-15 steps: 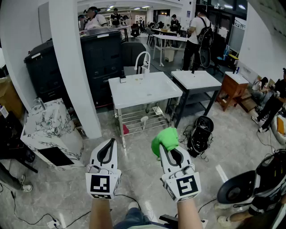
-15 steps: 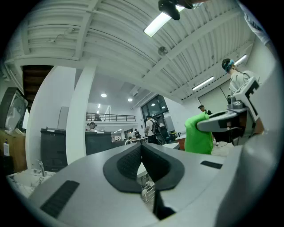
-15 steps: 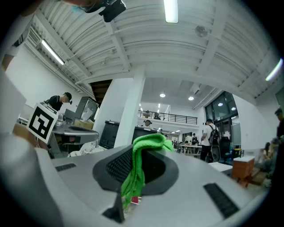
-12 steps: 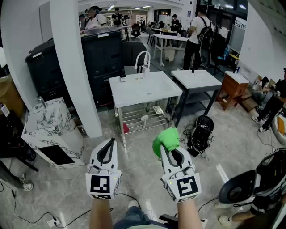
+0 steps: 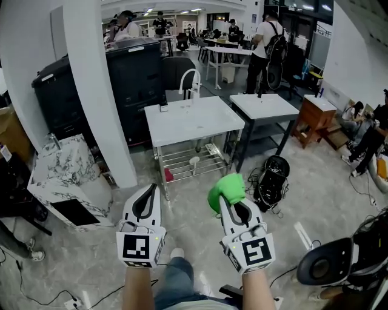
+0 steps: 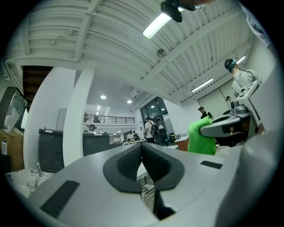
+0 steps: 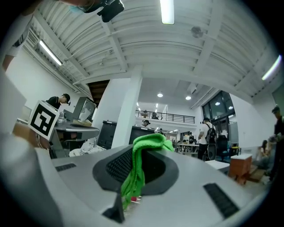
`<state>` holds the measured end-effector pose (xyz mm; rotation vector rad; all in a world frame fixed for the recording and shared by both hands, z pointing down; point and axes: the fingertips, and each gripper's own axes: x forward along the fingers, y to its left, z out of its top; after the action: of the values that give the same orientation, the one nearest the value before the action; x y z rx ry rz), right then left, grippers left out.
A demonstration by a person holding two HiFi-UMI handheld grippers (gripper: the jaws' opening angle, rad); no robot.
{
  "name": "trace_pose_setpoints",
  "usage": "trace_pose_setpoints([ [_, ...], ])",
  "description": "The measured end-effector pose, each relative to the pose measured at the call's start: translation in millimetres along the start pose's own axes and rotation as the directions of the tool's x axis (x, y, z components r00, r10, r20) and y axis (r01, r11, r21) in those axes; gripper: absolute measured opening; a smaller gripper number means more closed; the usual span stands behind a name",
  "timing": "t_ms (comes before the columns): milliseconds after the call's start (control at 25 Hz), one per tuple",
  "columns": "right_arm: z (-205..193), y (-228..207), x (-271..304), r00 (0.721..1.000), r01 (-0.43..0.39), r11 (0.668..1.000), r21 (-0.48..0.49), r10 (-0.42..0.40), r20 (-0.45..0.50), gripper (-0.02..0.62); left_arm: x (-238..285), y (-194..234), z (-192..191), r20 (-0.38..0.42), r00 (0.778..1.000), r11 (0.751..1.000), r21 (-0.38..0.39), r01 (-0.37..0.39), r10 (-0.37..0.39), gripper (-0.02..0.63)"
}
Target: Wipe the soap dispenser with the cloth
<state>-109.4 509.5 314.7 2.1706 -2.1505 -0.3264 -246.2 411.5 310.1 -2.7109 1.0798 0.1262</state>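
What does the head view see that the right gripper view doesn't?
Only the head view: the person's forearms and the black bag on the floor. Only the right gripper view: the long ceiling lamp overhead and the dark ribbed pads squeezing the fluffy green cloth. Both: that cloth in the right gripper's jaws and the white pillar.

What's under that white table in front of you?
A wire shelf, a small white thing shaped like a cup just above it, and something red by the left leg. The tabletop covers the shelf's back.
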Motion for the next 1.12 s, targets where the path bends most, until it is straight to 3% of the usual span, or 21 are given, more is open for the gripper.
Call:
trace_pose_setpoints([
  [280,-32,-19,65,0.999,-0.027,0.999,0.017,0.028,-0.038,0.048,63,27,-35,-0.014,1.000,0.999,-0.037,0.001,-0.002,0.015],
  [800,-58,-71,261,0.997,-0.020,1.000,0.017,0.021,-0.072,0.048,233,129,-74,0.013,0.999,0.993,-0.115,0.034,-0.033,0.015],
  [1120,-73,-76,325,0.996,-0.022,0.999,0.033,0.024,-0.084,0.048,273,164,-95,0.001,0.998,0.993,-0.104,0.058,-0.058,0.015],
])
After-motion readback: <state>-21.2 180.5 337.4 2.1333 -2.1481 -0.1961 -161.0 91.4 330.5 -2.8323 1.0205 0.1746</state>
